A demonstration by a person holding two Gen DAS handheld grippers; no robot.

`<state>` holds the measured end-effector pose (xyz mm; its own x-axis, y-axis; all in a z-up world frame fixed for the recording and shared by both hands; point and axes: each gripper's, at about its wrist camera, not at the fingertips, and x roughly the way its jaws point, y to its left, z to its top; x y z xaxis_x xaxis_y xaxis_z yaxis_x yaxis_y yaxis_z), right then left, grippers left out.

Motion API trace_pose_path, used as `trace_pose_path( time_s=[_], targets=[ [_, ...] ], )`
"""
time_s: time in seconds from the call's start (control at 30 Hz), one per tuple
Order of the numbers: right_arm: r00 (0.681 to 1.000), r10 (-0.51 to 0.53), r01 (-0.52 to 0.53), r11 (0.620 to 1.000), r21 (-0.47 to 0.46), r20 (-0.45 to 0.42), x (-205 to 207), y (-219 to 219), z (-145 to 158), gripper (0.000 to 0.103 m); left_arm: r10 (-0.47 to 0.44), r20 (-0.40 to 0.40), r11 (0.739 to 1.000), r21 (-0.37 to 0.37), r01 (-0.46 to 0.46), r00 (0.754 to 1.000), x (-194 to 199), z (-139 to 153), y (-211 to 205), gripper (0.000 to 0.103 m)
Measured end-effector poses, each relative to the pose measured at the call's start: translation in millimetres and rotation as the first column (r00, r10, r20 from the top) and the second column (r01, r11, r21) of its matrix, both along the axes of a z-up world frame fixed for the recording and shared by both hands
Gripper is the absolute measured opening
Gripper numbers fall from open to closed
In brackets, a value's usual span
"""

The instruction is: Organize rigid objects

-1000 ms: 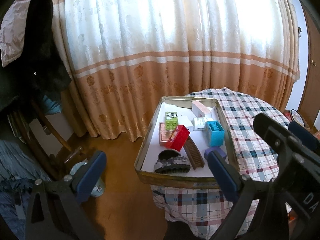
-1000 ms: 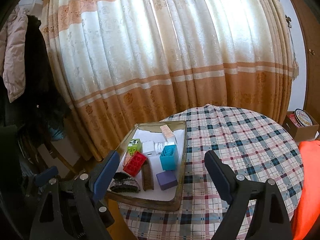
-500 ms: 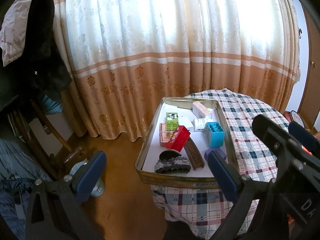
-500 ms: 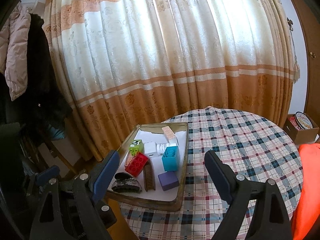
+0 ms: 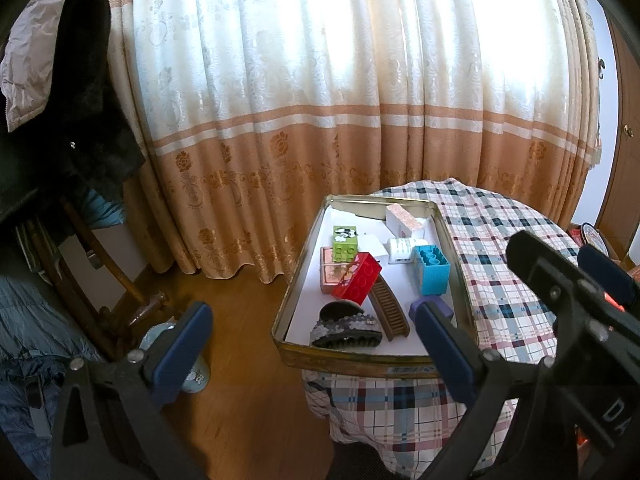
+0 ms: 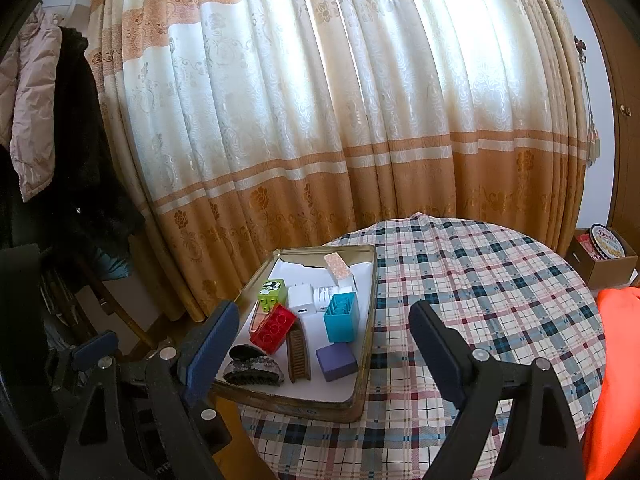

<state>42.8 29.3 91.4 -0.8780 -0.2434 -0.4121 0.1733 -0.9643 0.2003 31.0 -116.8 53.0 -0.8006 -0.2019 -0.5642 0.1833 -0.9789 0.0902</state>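
A metal tray (image 5: 360, 358) (image 6: 362, 384) sits at the left edge of a round table with a plaid cloth (image 6: 492, 292). Inside lie a red brick (image 5: 358, 283) (image 6: 273, 328), a green brick (image 5: 345, 242) (image 6: 273, 293), a blue brick (image 5: 432, 269) (image 6: 341, 317), a purple block (image 6: 337, 361), a brown comb (image 5: 390, 306) (image 6: 298, 350), a dark hair claw (image 5: 345, 330) (image 6: 252, 366) and white boxes (image 6: 302, 299). My left gripper (image 5: 310, 354) hangs open in front of the tray's near edge. My right gripper (image 6: 322, 354) is open above the tray's near right corner, holding nothing.
A patterned curtain (image 6: 320, 120) hangs behind the table. Coats (image 6: 60, 140) and a wooden chair (image 5: 100, 280) stand at the left over a wood floor (image 5: 248, 400). A cardboard box with a round tin (image 6: 606, 254) sits at the far right, next to an orange cloth (image 6: 616, 380).
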Motion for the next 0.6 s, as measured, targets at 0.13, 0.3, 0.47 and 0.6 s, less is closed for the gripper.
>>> trace_pose_path(
  time_s=[0.13,0.3,0.47,0.6],
  targets=[
    [1.000,-0.002,0.002,1.000,0.001,-0.005,-0.2,0.1,0.9,0.089,0.001,-0.002,1.000,-0.002,-0.001,1.000,0.7,0.2,-1.0,0.102],
    [1.000,-0.001,0.001,1.000,0.001,-0.006,0.2,0.2,1.0,0.089,0.010,-0.005,1.000,-0.005,-0.010,1.000,0.7,1.6,-3.2,0.102],
    [1.000,0.000,0.000,1.000,0.005,-0.011,1.1,0.6,1.8,0.089,0.025,-0.006,1.000,-0.006,-0.025,1.000,0.3,3.9,-6.0,0.102],
    [1.000,-0.001,0.001,1.000,0.006,-0.012,1.1,0.5,1.7,0.089,0.034,-0.014,0.999,-0.013,-0.034,0.999,0.9,4.7,-5.7,0.102]
  ],
)
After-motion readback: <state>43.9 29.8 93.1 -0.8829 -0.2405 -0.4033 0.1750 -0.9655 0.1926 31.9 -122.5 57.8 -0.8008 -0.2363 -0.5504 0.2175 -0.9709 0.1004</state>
